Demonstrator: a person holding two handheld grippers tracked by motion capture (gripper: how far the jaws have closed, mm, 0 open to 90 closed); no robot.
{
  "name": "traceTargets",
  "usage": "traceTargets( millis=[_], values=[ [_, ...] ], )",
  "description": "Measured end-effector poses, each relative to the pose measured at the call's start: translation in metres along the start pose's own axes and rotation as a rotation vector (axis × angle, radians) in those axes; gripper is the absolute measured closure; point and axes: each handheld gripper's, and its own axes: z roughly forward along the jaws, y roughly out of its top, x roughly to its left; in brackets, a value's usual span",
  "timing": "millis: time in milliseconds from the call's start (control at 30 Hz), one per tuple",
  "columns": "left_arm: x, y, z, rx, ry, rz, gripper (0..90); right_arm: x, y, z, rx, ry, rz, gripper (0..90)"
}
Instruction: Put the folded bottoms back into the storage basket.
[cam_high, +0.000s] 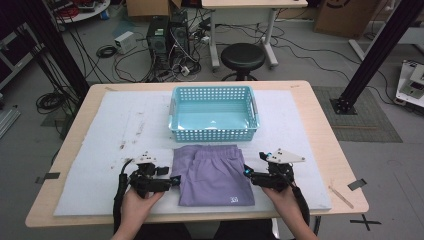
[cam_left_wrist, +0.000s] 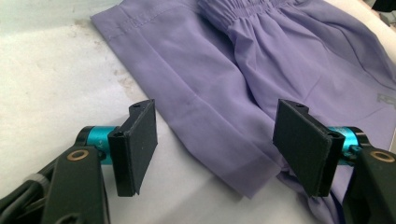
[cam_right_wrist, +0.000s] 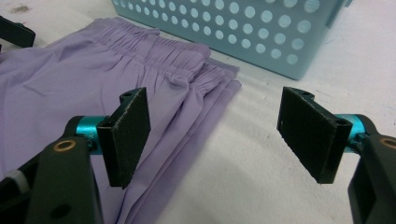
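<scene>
Your forearms run off the bottom edge of the high view. The small white mark on the purple shorts (cam_high: 214, 175) is too small to read. In the right gripper view, the blue basket (cam_right_wrist: 261, 32) is cut off at the top edge.

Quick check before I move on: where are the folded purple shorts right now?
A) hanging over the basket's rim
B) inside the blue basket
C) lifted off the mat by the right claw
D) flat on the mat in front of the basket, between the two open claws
D: the purple shorts lie flat on the white mat just short of the blue basket, with the left claw and right claw open at either edge.
</scene>
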Motion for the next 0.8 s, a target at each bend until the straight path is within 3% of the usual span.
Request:
traceTargets(
  millis=[167, 300, 700, 800],
  values=[
    [-0.002, 0.0, 0.004, -0.005, -0.028, -0.027, 29.0, -0.002, -0.001, 0.003, 0.02, 0.015, 0.017, 26.3],
    [-0.006, 0.001, 0.007, -0.003, -0.031, -0.014, 28.7, 0.0, -0.002, 0.007, 0.044, 0.043, 0.042, 25.9],
    [-0.01, 0.003, 0.013, -0.001, -0.059, -0.022, 27.7, 0.004, -0.008, 0.024, 0.199, 0.126, 0.158, 26.6],
    [-0.011, 0.003, 0.014, 0.0, -0.063, -0.022, 27.7, 0.006, -0.008, 0.025, 0.214, 0.122, 0.176, 28.0]
  ],
)
